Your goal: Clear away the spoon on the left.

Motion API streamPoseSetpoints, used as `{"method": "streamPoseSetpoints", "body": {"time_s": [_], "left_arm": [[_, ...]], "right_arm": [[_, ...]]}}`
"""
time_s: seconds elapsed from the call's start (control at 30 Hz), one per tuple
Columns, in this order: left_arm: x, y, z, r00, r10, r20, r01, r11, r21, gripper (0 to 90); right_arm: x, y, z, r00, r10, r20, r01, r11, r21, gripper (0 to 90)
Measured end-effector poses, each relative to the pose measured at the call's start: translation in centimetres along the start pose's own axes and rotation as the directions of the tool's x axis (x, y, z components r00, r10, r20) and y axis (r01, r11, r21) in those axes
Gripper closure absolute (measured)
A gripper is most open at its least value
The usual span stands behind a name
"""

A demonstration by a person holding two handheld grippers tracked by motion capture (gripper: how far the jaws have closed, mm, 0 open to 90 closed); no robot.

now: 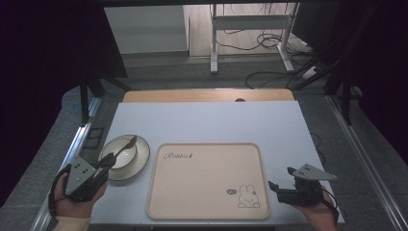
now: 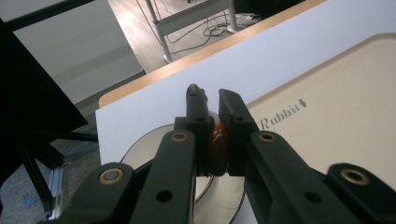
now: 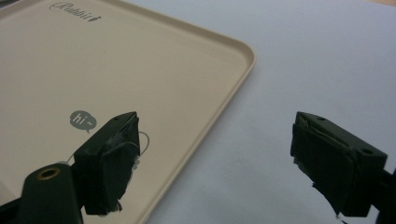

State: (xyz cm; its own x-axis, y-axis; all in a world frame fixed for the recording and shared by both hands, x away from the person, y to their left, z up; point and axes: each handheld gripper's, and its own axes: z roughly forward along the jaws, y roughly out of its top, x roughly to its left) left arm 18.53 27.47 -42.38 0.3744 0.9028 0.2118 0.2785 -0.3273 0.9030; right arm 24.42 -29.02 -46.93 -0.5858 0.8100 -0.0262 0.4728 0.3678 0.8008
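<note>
Reddish-brown spoon (image 2: 217,148) is clamped between the jaws of the left tool (image 1: 107,161), as the left gripper view confirms: both black jaws press against its glossy handle from either side. In the high view the spoon's far end rises toward the upper right over a white bowl (image 1: 126,156), which sits on a white plate (image 1: 141,159) with a dark rim line. Whether the spoon touches the bowl cannot be told. Plate and bowl lie at the left of the frame on the white bench (image 1: 202,122), just beside the left edge of a beige tray (image 1: 207,180).

Tray condition: lying flat at lower centre of the frame, rounded corners, raised rim. Script lettering marks its upper left corner; a rabbit drawing (image 1: 248,197) with a small speech bubble marks its lower right corner.

Right tool (image 1: 280,179) sits at the lower right of the frame, held by a hand (image 1: 320,211), beside the tray's right edge. In the right gripper view its jaws stand wide apart with nothing between them; one jaw lies over the tray near the speech bubble (image 3: 83,120), the other over bare bench surface.

Left hand (image 1: 72,199) grips the left tool at the lower left of the frame, at the bench's near left corner.
</note>
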Motion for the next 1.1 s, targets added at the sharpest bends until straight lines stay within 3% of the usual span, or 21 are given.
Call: {"method": "streamPoseSetpoints", "body": {"time_s": [0.77,0.83,0.93,1.1], "left_arm": [[1.1,3.3,0.3,1.0000,-0.009,0.002,0.010,0.9982,-0.060,84.4],[1.0,3.4,0.3,0.9998,-0.014,0.011,0.015,0.9976,-0.068,84.4],[0.9,3.5,0.2,0.9969,-0.051,0.060,0.056,0.9947,-0.086,84.4],[0.5,3.4,0.5,0.9969,-0.039,0.069,0.044,0.9960,-0.078,84.5]], "right_arm": [[0.0,0.0,0.0,1.0000,0.003,0.001,-0.003,1.000,0.005,16.2],[0.0,0.0,0.0,1.0000,0.003,0.002,-0.003,1.000,0.005,16.2],[0.0,0.0,0.0,1.0000,0.004,0.000,-0.004,1.000,0.002,16.2],[0.0,-0.1,-0.1,0.9999,-0.005,-0.009,0.005,1.000,-0.012,16.2]]}}
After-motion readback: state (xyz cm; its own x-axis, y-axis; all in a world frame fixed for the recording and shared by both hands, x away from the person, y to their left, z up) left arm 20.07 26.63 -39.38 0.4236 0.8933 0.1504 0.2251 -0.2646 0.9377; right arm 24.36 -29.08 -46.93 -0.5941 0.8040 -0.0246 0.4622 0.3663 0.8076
